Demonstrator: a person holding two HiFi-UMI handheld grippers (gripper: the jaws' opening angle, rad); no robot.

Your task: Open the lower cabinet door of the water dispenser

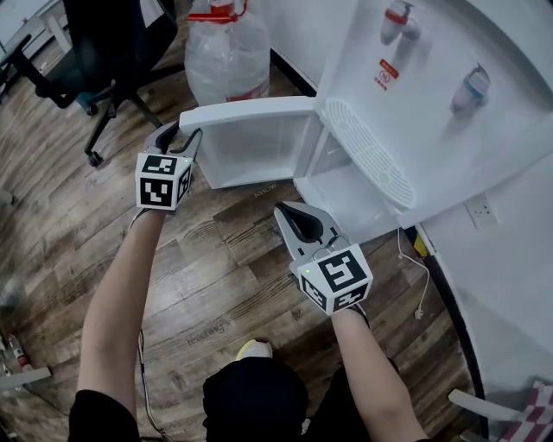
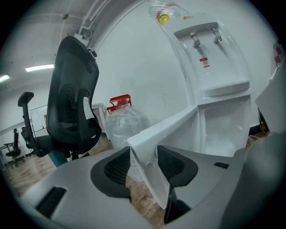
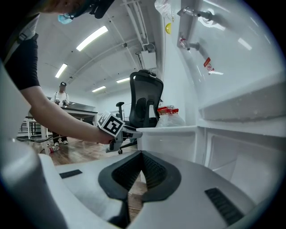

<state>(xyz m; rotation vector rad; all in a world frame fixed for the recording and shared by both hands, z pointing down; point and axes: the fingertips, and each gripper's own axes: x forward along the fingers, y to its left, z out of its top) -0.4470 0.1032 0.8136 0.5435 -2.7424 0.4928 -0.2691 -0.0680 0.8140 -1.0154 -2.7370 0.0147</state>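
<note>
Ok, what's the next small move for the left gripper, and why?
Probably open the left gripper and back off: the cabinet door it grips by the edge already stands swung wide from the water dispenser, so the job looks done.

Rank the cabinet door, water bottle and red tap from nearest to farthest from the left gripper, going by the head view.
1. Cabinet door, its edge in the left gripper.
2. Water bottle, beyond the door.
3. Red tap, far right.

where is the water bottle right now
In the head view the water bottle sits at top centre, between the office chair and the water dispenser, behind the open cabinet door.
</note>
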